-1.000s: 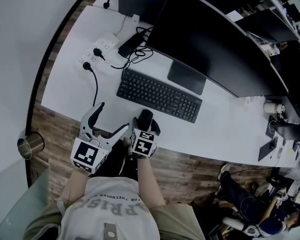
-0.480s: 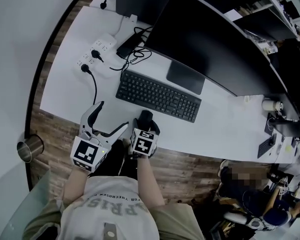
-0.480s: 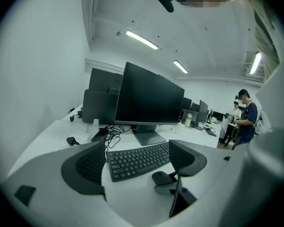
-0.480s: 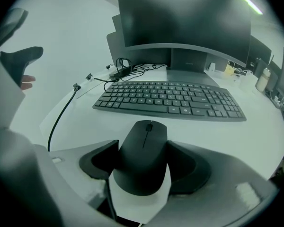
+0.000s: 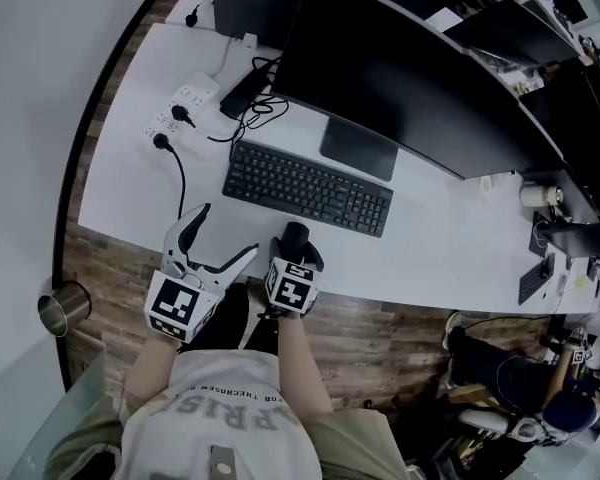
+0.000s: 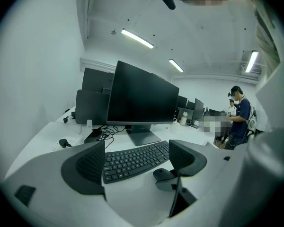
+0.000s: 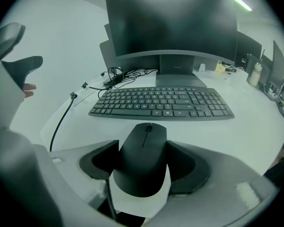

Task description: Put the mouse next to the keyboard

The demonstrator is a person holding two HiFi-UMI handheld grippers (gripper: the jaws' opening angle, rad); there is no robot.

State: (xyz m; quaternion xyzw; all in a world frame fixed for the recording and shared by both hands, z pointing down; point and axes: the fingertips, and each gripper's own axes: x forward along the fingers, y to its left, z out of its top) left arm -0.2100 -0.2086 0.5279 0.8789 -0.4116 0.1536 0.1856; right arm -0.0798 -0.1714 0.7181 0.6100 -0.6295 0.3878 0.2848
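Observation:
A black mouse (image 7: 142, 160) lies on the white desk (image 5: 130, 183) near its front edge, a short way in front of the black keyboard (image 5: 307, 187). My right gripper (image 5: 294, 246) reaches over the desk edge with the mouse (image 5: 294, 234) between its jaws. The jaws stand wide and close in on the mouse's sides; I see no firm press. My left gripper (image 5: 228, 231) hovers open and empty to the left of the mouse. Through its jaws, the left gripper view shows the keyboard (image 6: 132, 159) and the mouse (image 6: 164, 174).
A large dark monitor (image 5: 400, 78) stands behind the keyboard. A power strip (image 5: 185, 108) with plugs and a black cable (image 5: 183, 173) lies at the desk's back left. A metal cup (image 5: 52, 308) stands on the wooden floor at left. People stand at desks to the right.
The head view has shifted a little, so the desk sits slightly higher and further left. Both grippers stay where they were, the right one still around the mouse.

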